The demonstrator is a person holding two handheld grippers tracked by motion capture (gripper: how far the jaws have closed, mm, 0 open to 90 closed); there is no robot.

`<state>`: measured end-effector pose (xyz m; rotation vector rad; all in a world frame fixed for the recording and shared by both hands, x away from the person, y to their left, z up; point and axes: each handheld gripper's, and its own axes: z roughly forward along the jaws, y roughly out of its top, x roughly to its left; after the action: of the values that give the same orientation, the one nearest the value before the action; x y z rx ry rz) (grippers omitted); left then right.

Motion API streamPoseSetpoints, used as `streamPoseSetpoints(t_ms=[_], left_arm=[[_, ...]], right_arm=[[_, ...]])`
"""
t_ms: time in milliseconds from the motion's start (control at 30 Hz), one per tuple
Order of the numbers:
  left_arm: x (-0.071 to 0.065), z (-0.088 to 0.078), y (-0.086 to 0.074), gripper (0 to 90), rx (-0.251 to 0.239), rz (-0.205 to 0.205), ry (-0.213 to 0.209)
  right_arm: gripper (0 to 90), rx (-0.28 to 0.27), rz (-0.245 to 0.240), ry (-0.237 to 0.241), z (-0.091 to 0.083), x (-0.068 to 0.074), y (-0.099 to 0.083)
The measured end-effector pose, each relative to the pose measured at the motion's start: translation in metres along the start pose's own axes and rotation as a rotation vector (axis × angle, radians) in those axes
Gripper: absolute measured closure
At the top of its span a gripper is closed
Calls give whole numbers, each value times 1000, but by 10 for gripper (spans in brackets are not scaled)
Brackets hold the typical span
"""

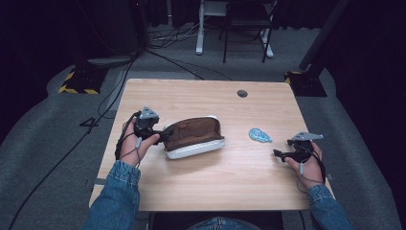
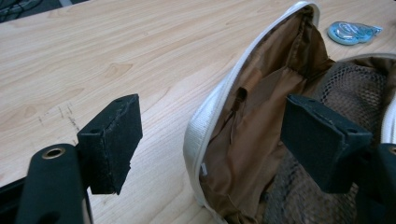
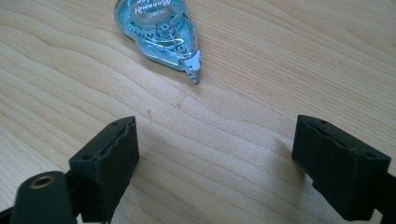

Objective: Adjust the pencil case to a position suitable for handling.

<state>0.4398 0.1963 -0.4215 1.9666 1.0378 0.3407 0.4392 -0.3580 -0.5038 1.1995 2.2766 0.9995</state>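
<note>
Two spread grippers at an open pouch and a tape dispenser on a wooden table.

The left gripper [image 2: 210, 140] has its jaws spread wide astride the white rim of the open, brown-lined pouch [image 2: 261, 107], one inside, one outside; the right gripper [image 3: 217, 172] is spread too, over bare table [image 3: 303, 56], pinching nothing; the teal correction-tape dispenser [image 3: 161, 32] lies just ahead, between pouch and right gripper.

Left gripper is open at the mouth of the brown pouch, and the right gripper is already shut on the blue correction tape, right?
Not quite. The right gripper is open, its fingers apart on the table short of the blue correction tape, as the right gripper view shows. The left gripper is indeed open at the brown pouch.
</note>
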Motion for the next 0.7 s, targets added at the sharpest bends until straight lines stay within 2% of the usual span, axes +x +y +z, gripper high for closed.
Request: streamPoseSetpoints(t_ms=[33,67,133,300,400,467,700], left_arm=[[2,3,0,201,-2,-21,-41],[4,6,0,198,-4,-24,-54],[5,10,0,199,-9,-3,-33],[6,19,1,201,5,6,-36],[4,26,0,202,34,21,-23],[3,30,-1,202,52,31,-28],[6,38,-3,242,72,35,-15]], right_arm=[[150,0,0,0,0,0,0],[150,0,0,0,0,0,0],[150,0,0,0,0,0,0],[150,0,-1,1,0,0,0],[150,0,0,1,0,0,0],[150,0,-1,1,0,0,0],[150,0,0,0,0,0,0]])
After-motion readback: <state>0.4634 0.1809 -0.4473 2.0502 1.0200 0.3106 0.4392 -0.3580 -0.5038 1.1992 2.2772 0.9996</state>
